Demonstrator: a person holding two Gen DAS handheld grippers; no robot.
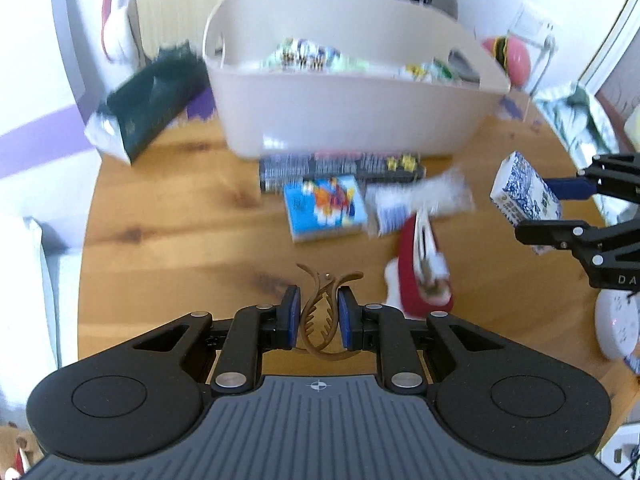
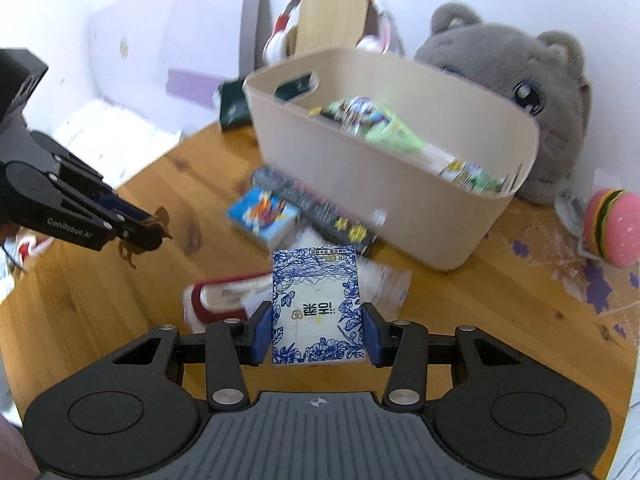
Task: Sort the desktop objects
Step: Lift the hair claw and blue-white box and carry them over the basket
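Observation:
My left gripper is shut on a brown hair claw clip, held above the wooden table. My right gripper is shut on a blue-and-white floral tissue pack; the pack also shows in the left wrist view. A beige bin holding snack packets stands at the back; it also shows in the right wrist view. In front of it lie a long dark box, a blue cartoon tissue pack, a clear plastic packet and a red pouch.
A grey plush cat and a pink burger toy sit behind and right of the bin. Red-and-white headphones hang on a wooden stand. A dark green booklet lies left of the bin. A white round device is at the right edge.

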